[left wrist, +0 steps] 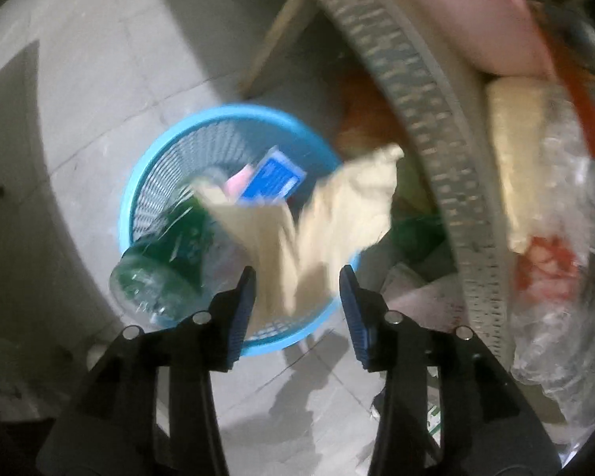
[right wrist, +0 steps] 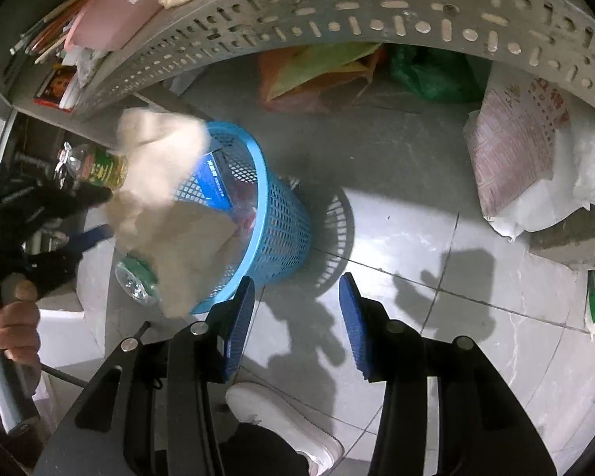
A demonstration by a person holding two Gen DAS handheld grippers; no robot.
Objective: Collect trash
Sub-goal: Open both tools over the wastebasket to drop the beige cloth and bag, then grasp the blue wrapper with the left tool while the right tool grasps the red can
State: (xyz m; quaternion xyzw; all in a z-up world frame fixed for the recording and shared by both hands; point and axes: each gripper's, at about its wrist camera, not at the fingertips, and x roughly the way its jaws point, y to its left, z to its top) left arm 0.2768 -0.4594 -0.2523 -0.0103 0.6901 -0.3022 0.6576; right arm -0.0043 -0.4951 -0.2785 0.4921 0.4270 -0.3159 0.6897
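Note:
A blue mesh trash basket stands on the tiled floor; it also shows in the right wrist view. It holds a blue box and a green plastic bottle that leans over its rim. A crumpled cream paper bag hangs blurred in the air just above the basket, in front of my left gripper, whose jaws stand open and do not touch it. In the right wrist view the bag is over the basket's left side. My right gripper is open and empty above the floor beside the basket.
A perforated grey metal shelf frame arches over the basket. Plastic bags lie beneath it and printed sacks to the right. A bottle of oil stands at the left. A white shoe is near the bottom.

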